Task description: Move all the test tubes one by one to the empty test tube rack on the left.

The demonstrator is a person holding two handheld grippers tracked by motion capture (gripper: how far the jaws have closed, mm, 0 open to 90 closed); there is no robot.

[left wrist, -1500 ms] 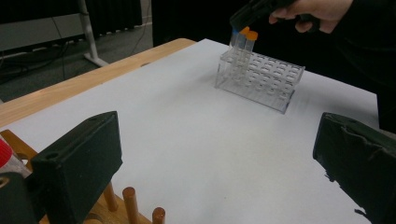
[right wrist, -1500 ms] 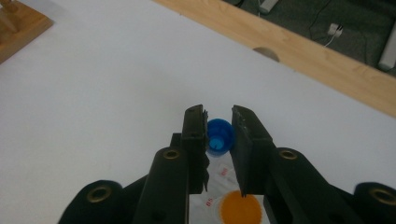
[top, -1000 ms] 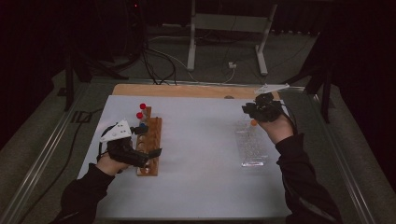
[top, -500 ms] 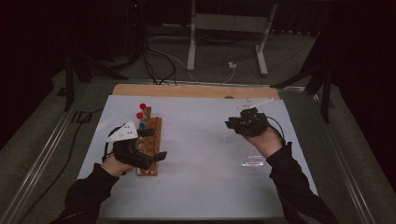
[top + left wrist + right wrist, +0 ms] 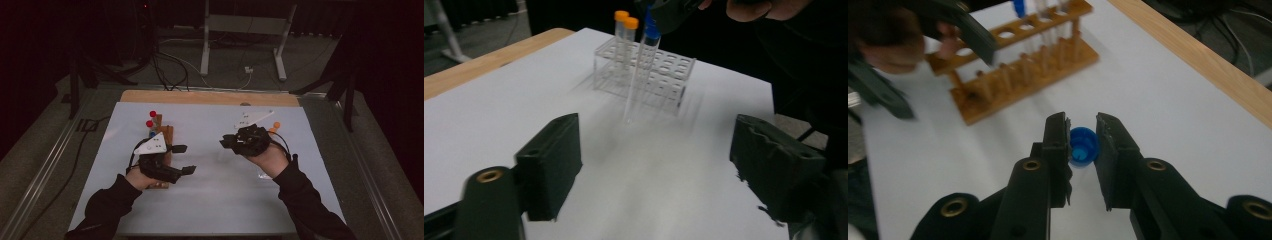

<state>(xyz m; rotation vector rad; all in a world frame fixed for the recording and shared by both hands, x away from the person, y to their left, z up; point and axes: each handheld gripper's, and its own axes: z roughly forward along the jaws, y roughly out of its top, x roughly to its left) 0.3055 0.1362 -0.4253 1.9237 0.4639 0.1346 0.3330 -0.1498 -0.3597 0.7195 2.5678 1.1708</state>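
Mid-desk: right hand-held gripper [image 5: 1082, 131] clamped on blue-capped tube [image 5: 639, 75], off clear rack [image 5: 644, 70]; left hand-held gripper [image 5: 654, 150] empty, jaws just closing; wooden rack [image 5: 1018, 70] awaiting.

Two orange-capped tubes [image 5: 622, 30], one blue-capped tube [image 5: 640, 70], two racks [image 5: 659, 75].

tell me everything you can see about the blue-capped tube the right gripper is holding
The clear plastic tube with a blue screw cap is long, thin and looks empty. It hangs nearly upright above the white table sheet, its rounded bottom free in the air. The right gripper is shut on it at the cap, one black pad on each side. It is in front of the clear plastic rack, and nothing else touches it.
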